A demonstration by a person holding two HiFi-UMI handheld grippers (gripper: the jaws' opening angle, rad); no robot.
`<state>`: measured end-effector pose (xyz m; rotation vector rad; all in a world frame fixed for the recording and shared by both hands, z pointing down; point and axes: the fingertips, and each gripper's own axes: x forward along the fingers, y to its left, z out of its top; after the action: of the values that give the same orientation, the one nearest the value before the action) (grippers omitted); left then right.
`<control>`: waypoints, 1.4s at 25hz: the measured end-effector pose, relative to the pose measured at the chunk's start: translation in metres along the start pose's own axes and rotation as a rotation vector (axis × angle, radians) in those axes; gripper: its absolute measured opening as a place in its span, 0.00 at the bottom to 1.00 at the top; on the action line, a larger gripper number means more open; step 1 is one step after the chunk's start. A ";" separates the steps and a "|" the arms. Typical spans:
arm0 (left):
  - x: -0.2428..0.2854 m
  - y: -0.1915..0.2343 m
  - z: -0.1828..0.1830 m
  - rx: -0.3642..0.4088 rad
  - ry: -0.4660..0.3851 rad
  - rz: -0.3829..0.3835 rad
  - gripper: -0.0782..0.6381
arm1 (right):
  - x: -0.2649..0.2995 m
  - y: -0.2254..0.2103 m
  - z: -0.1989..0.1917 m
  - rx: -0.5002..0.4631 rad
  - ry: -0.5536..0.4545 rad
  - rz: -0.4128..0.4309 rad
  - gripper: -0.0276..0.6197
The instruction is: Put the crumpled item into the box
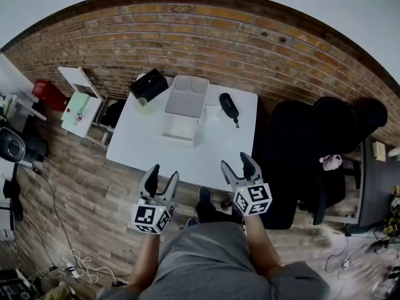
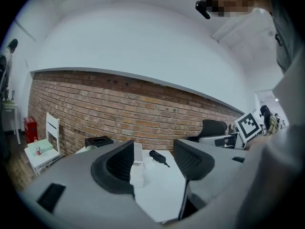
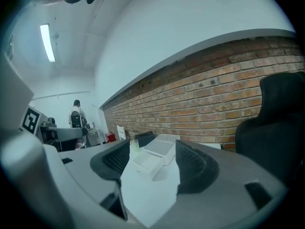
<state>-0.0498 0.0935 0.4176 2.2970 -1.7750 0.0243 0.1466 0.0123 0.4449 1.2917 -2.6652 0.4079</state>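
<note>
On the white table (image 1: 206,158) stands an open white box (image 1: 178,136) with its lid (image 1: 187,92) raised at the back. A small pale crumpled thing (image 1: 211,110) seems to lie just right of the box, too faint to make out. My left gripper (image 1: 164,172) and right gripper (image 1: 237,161) hover side by side at the table's near edge, both open with nothing between the jaws. The left gripper view looks past the left gripper (image 2: 153,162) to the box (image 2: 137,170). In the right gripper view the right gripper (image 3: 151,163) frames the same box (image 3: 143,166).
A black tissue box (image 1: 149,84), a small greenish cup (image 1: 143,102) and a black case (image 1: 229,105) sit at the table's far side. A black office chair (image 1: 300,142) stands right of the table. A white chair (image 1: 80,105) and floor cables (image 1: 75,261) are at the left.
</note>
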 end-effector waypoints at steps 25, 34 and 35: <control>0.122 0.036 0.013 -0.009 0.050 0.038 0.45 | 0.152 -0.091 -0.028 -0.049 0.163 0.037 0.47; 0.138 0.063 0.007 -0.022 0.069 0.054 0.45 | 0.200 -0.116 -0.065 -0.025 0.210 -0.018 0.47; 0.140 0.065 0.006 -0.023 0.070 0.054 0.45 | 0.205 -0.117 -0.070 -0.020 0.212 -0.019 0.46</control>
<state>-0.0758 -0.0559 0.4448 2.2047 -1.7925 0.0919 0.1134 -0.1888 0.5840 1.1947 -2.4736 0.4851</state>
